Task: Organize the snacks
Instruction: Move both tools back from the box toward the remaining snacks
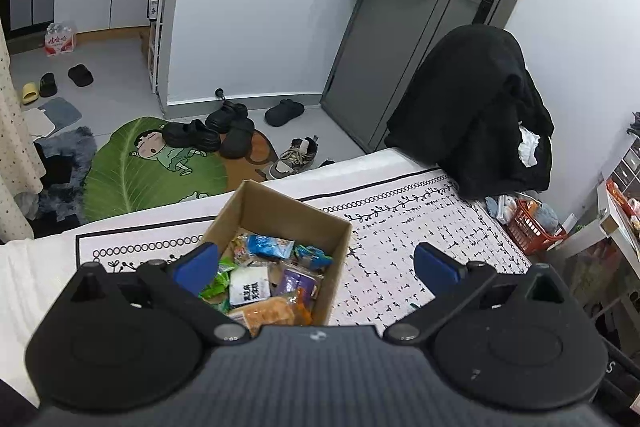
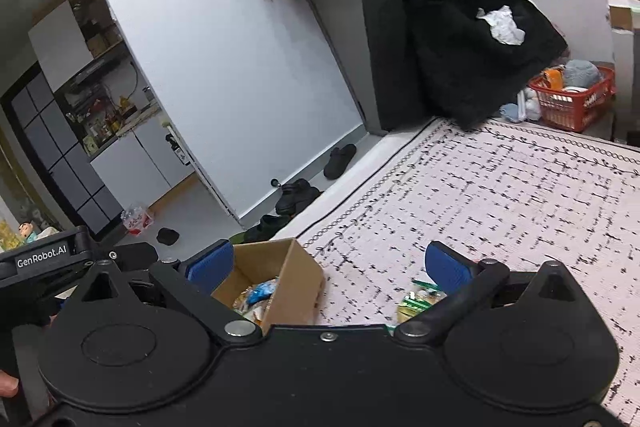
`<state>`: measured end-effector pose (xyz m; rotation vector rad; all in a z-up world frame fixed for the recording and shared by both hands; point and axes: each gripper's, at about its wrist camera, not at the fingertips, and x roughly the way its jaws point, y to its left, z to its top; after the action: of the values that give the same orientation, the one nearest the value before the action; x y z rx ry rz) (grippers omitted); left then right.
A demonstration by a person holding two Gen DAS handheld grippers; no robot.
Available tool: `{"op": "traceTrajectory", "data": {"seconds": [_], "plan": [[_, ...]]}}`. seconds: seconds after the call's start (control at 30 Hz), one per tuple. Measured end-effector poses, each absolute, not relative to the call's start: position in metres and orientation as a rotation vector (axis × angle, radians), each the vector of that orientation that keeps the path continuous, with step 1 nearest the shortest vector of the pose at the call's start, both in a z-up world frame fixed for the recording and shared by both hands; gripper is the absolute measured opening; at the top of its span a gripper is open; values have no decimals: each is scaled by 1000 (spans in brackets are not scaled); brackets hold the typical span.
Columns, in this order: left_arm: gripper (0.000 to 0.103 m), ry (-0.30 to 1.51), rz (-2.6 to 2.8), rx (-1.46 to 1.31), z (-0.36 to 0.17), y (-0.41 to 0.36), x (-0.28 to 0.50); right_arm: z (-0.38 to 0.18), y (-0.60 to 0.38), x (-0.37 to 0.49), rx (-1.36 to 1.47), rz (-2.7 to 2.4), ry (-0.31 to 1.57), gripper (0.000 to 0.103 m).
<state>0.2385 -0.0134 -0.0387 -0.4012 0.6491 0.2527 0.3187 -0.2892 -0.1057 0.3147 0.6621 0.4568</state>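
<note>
An open cardboard box (image 1: pixel 280 207) stands on the patterned bed cover (image 1: pixel 440 227) and holds several snack packets (image 1: pixel 268 275): blue, green, white, purple and orange. My left gripper (image 1: pixel 316 267) is open and empty, held above the box's near right side. In the right wrist view the same box (image 2: pixel 296 283) is at lower centre. My right gripper (image 2: pixel 332 267) is open and empty, above the box's right wall. A green and yellow snack packet (image 2: pixel 416 301) lies on the cover, right of the box, partly hidden by the right finger.
A black coat (image 1: pixel 480 107) is draped over something at the bed's far corner. A red basket (image 2: pixel 572 99) stands beside it. Shoes (image 1: pixel 216 133) and a green leaf mat (image 1: pixel 132 183) lie on the floor beyond the bed. The left gripper's body (image 2: pixel 44 261) shows at left.
</note>
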Motion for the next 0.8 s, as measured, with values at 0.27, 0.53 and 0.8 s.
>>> {"op": "traceTrajectory", "data": {"seconds": [0.27, 0.53, 0.8], "plan": [[103, 661, 221, -386, -48, -40, 245, -114, -314, 322, 317, 404, 671, 103], [103, 678, 205, -350, -55, -63, 256, -128, -340, 327, 342, 339, 690, 103], [103, 738, 183, -359, -74, -83, 273, -149, -363, 337, 376, 246, 719, 103]]}}
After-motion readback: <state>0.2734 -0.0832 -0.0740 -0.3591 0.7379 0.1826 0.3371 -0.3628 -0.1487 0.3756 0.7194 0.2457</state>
